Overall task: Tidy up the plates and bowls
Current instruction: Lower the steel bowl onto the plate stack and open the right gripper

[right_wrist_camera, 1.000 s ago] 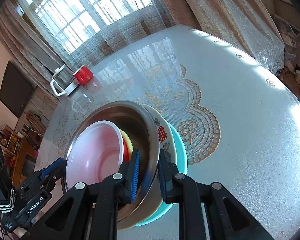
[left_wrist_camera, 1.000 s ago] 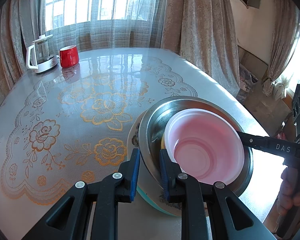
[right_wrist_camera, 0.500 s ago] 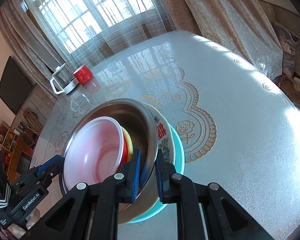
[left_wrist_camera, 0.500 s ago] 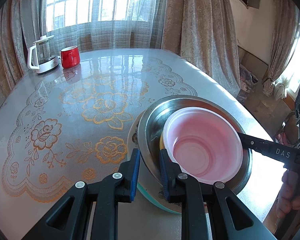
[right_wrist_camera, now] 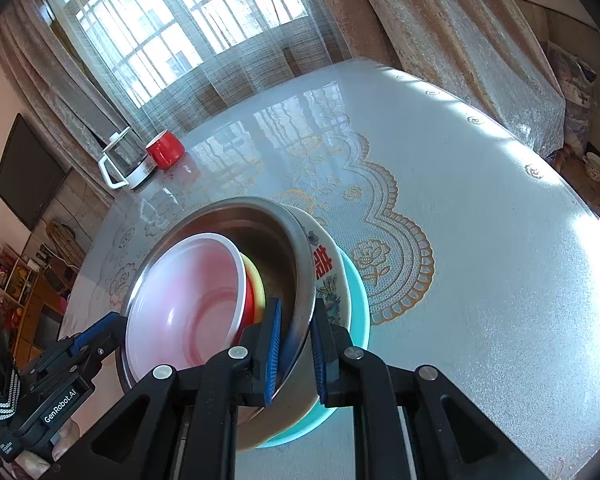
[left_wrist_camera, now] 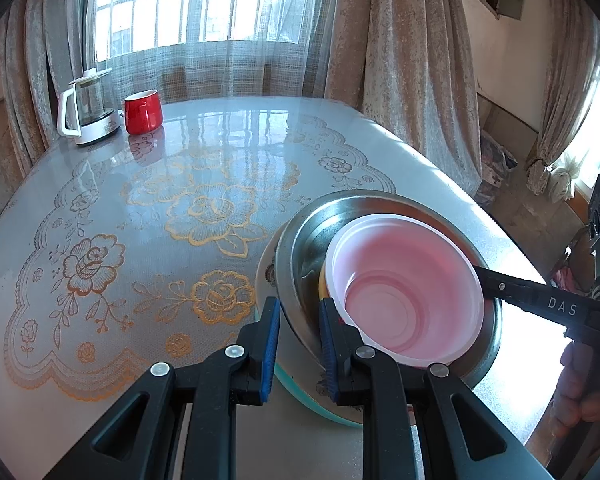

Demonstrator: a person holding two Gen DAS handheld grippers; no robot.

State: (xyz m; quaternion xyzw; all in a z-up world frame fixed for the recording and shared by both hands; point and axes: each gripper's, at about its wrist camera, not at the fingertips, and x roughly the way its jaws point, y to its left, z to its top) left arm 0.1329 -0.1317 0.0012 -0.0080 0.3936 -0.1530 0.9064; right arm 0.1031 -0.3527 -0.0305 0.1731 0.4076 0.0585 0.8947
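A steel bowl (left_wrist_camera: 300, 236) (right_wrist_camera: 276, 248) holds a pink bowl (left_wrist_camera: 404, 284) (right_wrist_camera: 188, 300) nested over a red and a yellow bowl (right_wrist_camera: 256, 280). The steel bowl sits in a white floral bowl (right_wrist_camera: 324, 268) on a teal plate (right_wrist_camera: 358, 300). My left gripper (left_wrist_camera: 296, 340) is shut on the steel bowl's near rim. My right gripper (right_wrist_camera: 294, 344) is shut on the opposite rim; it also shows in the left wrist view (left_wrist_camera: 540, 300). The stack looks tilted and held at the table's near edge.
A glass kettle (left_wrist_camera: 88, 108) (right_wrist_camera: 128, 160) and a red mug (left_wrist_camera: 143, 111) (right_wrist_camera: 165, 150) stand at the table's far left corner. A lace-patterned cover (left_wrist_camera: 148, 220) lies over the table. Curtains and windows are behind.
Both grippers keep hold of the steel bowl's rim. The stack and views have shifted only slightly; the kettle and mug sit a little further right in the left wrist view.
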